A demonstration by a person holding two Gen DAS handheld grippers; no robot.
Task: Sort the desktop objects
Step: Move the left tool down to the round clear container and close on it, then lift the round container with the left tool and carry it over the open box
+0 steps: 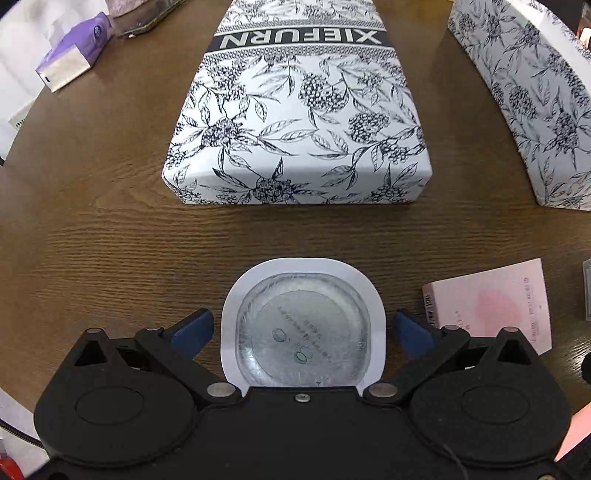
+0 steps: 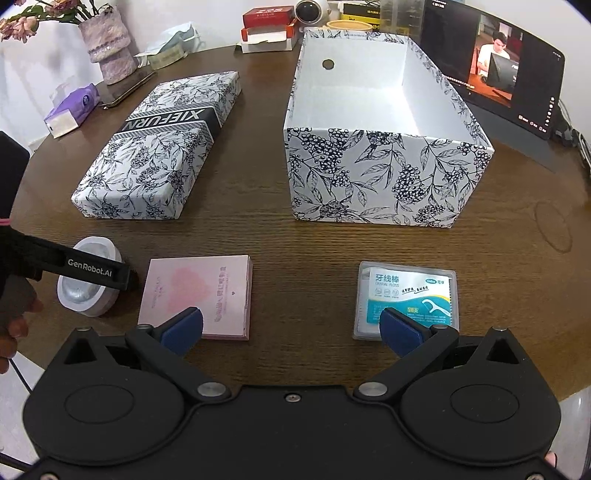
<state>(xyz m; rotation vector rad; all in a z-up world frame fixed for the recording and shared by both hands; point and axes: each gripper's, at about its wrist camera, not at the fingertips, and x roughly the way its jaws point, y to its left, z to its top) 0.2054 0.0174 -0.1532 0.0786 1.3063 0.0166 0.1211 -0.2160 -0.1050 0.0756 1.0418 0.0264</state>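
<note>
A round clear tub with a white rim (image 1: 303, 325) sits on the brown table, between the blue pads of my left gripper (image 1: 302, 332). That gripper is open, with a narrow gap on each side of the tub. In the right wrist view the same tub (image 2: 83, 291) lies at the far left under a black left-gripper finger (image 2: 96, 274). My right gripper (image 2: 291, 330) is open and holds nothing. It hovers over bare table between a pink card pack (image 2: 199, 291) and a clear dental floss box (image 2: 406, 295).
An open floral box (image 2: 384, 173) stands behind the floss, and its lid (image 2: 155, 155) lies flat to the left. A purple tissue pack (image 2: 70, 110), a vase (image 2: 110, 48), red boxes (image 2: 269, 26) and a monitor (image 2: 495, 66) line the back. The table edge curves close on the right.
</note>
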